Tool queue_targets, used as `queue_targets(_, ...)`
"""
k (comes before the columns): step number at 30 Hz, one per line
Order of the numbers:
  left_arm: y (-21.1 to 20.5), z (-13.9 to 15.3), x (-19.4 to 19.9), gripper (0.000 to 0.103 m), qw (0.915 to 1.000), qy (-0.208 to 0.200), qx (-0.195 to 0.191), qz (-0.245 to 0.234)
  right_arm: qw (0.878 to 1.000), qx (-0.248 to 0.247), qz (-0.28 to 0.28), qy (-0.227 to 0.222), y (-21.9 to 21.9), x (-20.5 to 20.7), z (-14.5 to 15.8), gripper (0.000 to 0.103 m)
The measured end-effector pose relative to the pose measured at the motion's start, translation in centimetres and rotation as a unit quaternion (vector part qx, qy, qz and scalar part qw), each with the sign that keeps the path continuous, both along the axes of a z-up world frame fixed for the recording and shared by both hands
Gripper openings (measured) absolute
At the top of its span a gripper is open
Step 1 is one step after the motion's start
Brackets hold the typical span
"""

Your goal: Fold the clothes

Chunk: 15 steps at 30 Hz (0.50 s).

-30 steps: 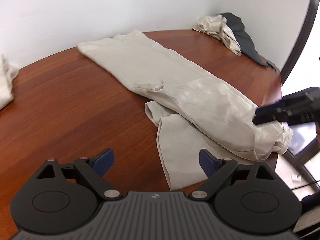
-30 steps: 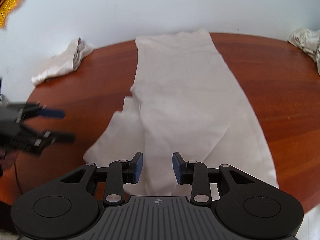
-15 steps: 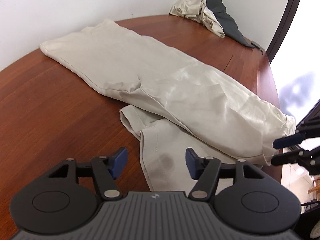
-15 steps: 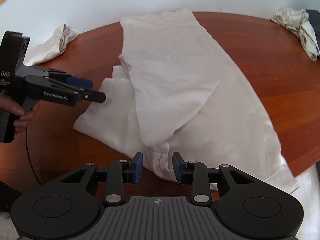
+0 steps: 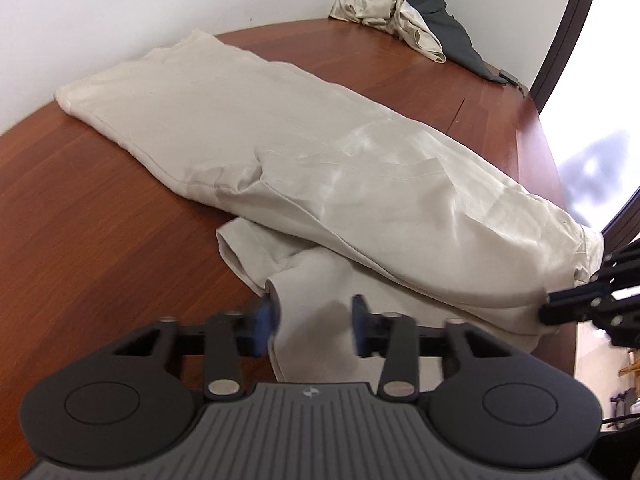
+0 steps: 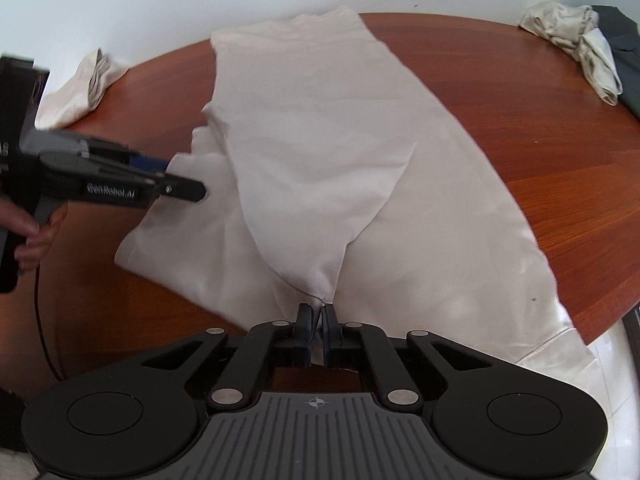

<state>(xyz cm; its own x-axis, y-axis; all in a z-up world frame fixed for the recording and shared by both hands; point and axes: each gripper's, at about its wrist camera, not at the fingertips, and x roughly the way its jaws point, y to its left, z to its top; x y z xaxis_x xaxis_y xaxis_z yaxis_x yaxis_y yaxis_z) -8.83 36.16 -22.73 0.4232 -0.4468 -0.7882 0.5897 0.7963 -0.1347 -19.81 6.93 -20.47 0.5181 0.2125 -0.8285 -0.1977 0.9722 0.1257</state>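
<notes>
Brown wooden worktop (image 5: 100,216), rounded edge, white wall behind. Beige trousers (image 5: 304,152) lie stretched across the worktop, one leg running to the far edge, the other leg bunched and partly tucked under it at the near side; waist end hangs off the near edge in the right wrist view. Crumpled beige garment (image 5: 392,12) with a dark garment (image 5: 444,12) beside it at the far right corner. Another folded beige cloth (image 6: 80,88) at the far left. Left tool (image 5: 314,318): jaws closing, blurred, trouser fabric between them, pads not yet pressing in its own view. Hand (image 6: 34,228) grips its handle. Right tool (image 6: 316,326): jaws together, clamped on a thin pinch of the trousers' near edge.
</notes>
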Motion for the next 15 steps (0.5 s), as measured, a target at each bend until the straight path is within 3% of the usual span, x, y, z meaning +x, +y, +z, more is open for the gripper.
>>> queue_targets(2, 0.1, 0.2, -0.3, 0.003, 1.0000, -0.007, -0.004, 0.001, 1.000, 0.000, -0.004, -0.005, -0.3, 0.1, 0.4, 0.007)
queue_targets(10, 2.3, 2.6, -2.1, 0.003, 0.9988, -0.019, -0.039, 0.022, 1.000, -0.005, -0.011, -0.026, -1.5, 0.5, 2.5, 0.007)
queue_targets(15, 3.0, 2.1, -2.1, 0.003, 0.9984, 0.021, -0.038, 0.035, 1.000, -0.019, 0.011, -0.006, -1.3, 0.5, 1.5, 0.009)
